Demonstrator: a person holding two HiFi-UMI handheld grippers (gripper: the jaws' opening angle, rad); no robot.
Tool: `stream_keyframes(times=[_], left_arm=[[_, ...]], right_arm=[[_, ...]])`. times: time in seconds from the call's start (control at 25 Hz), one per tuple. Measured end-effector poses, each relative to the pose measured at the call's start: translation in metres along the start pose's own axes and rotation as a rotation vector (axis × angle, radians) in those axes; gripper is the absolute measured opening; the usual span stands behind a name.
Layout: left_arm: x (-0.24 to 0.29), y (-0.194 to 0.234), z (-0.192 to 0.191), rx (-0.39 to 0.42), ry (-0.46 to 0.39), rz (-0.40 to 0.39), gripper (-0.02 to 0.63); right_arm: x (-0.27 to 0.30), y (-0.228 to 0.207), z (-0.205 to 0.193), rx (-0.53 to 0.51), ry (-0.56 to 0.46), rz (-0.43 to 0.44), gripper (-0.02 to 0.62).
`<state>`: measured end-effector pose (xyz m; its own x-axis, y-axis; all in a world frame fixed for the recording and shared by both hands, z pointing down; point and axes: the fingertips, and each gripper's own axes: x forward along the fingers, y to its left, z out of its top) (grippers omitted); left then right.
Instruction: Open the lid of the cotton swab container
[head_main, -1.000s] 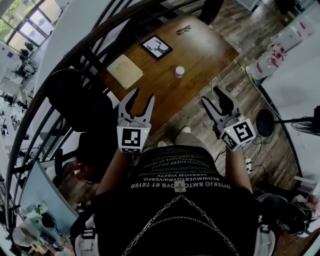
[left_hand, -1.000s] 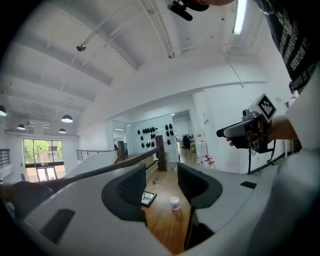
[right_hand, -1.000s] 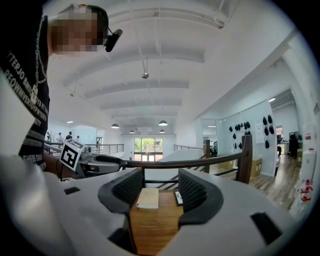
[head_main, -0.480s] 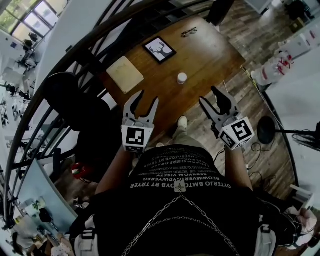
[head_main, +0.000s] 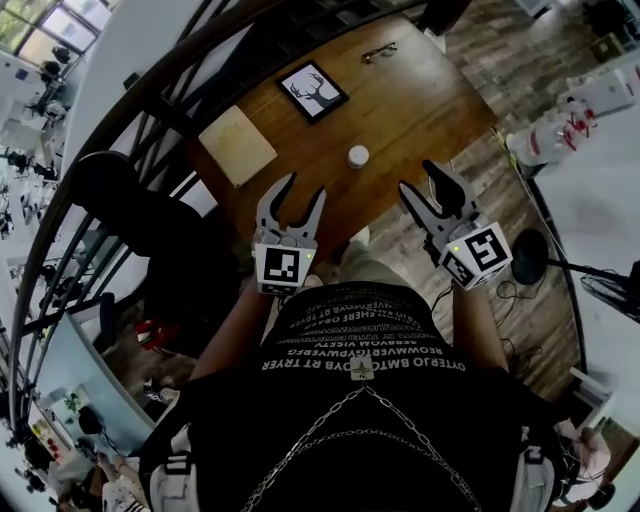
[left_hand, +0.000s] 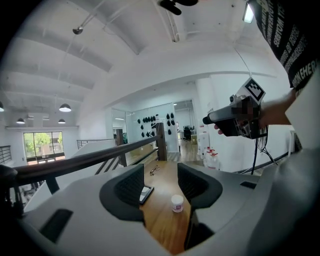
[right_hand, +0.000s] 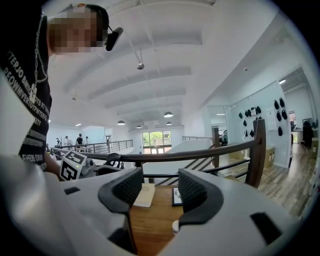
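The cotton swab container (head_main: 358, 156) is a small white tub with its lid on, standing upright near the middle of the wooden table (head_main: 400, 110). In the left gripper view the container (left_hand: 177, 202) shows on the table past the open jaws. My left gripper (head_main: 292, 198) hangs open and empty in the air short of the table's near edge. To its right, my right gripper (head_main: 432, 188) is also open and empty, at about the same height. The right gripper view catches only a sliver of the container (right_hand: 175, 226) beside its right jaw.
On the table lie a framed deer picture (head_main: 311, 90), a pale board (head_main: 238, 146) and a pair of glasses (head_main: 379, 51). A dark railing (head_main: 170, 90) curves along the table's far side. A black chair (head_main: 140, 215) stands at left. Cables and a round base (head_main: 528, 248) lie on the floor at right.
Both grippers have moved a little forward toward the table, still open. The container has not moved on the table.
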<state>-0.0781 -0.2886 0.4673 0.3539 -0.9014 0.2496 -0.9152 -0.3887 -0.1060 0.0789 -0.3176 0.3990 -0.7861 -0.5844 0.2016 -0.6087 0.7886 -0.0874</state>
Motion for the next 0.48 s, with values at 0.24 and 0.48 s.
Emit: stream_keyframes(times=[0.24,0.48], left_arm=[[0.033,-0.011,-0.030,0.004,0.047,-0.024,0.230],[0.067,-0.033,-0.068,-0.043,0.087,-0.076,0.255]], right_arm=[[0.014,-0.019,-0.012,0.019,0.023,0.019,0.216],[0.011,-0.039,-0.029,0.047,0.056,0.009,0.215]])
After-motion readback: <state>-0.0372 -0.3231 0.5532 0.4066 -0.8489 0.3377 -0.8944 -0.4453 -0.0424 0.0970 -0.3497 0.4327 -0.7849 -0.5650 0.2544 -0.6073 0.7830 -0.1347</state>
